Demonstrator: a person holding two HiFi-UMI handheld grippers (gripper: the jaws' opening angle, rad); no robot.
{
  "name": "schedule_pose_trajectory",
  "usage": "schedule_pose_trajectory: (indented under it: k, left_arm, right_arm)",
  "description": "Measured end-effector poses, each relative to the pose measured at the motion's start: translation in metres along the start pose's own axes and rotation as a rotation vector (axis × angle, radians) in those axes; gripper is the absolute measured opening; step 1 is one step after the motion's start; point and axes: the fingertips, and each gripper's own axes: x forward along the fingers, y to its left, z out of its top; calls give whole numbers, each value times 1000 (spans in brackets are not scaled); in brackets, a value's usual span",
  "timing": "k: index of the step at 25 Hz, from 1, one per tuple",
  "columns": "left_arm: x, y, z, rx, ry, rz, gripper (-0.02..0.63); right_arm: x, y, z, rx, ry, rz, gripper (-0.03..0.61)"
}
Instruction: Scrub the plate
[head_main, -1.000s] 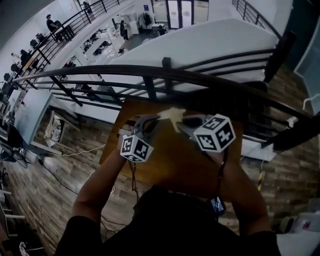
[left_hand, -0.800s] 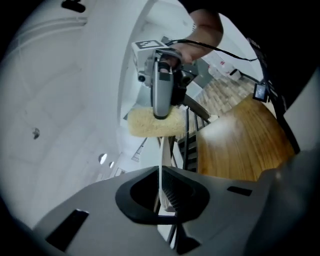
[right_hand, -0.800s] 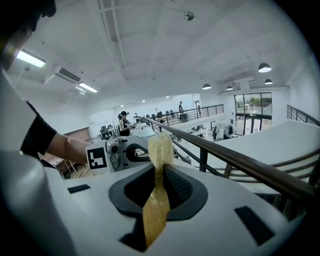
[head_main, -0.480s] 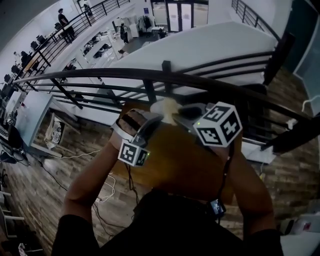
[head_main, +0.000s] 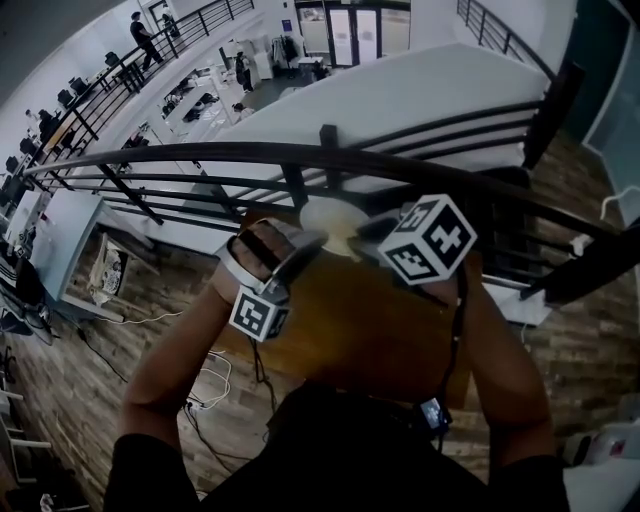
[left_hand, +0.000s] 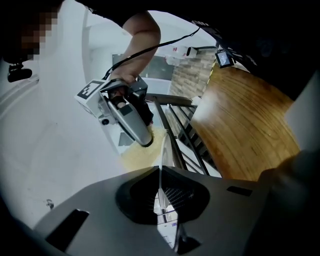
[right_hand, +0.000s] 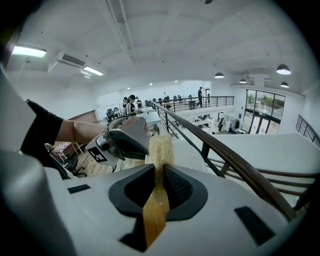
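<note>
Left gripper (head_main: 316, 240) is clamping a thin white plate (head_main: 330, 214); right gripper (head_main: 366, 230) is clamping a yellow fibrous pad (right_hand: 161, 147).

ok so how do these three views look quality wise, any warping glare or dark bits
Head view: heavy fisheye bows the dark metal handrail, and the pale round plate is washed out. Left gripper view: black corners ring the frame, with a soft sheen on the brown wooden tabletop. Right gripper view: the bright ceiling strip light flares; the yellow fibrous scrubber is sharp.
</note>
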Motion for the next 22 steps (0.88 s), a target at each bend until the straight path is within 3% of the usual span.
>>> schedule_pose_trajectory:
  k: [13, 22]
  left_arm:
    - [-4, 26, 20, 122, -72, 20, 23]
    - [-8, 30, 72, 192, -190, 20, 23]
  right_arm:
    - [-11, -69, -50, 56, 197, -43, 55]
    - [-9, -91, -54, 62, 268, -24, 54]
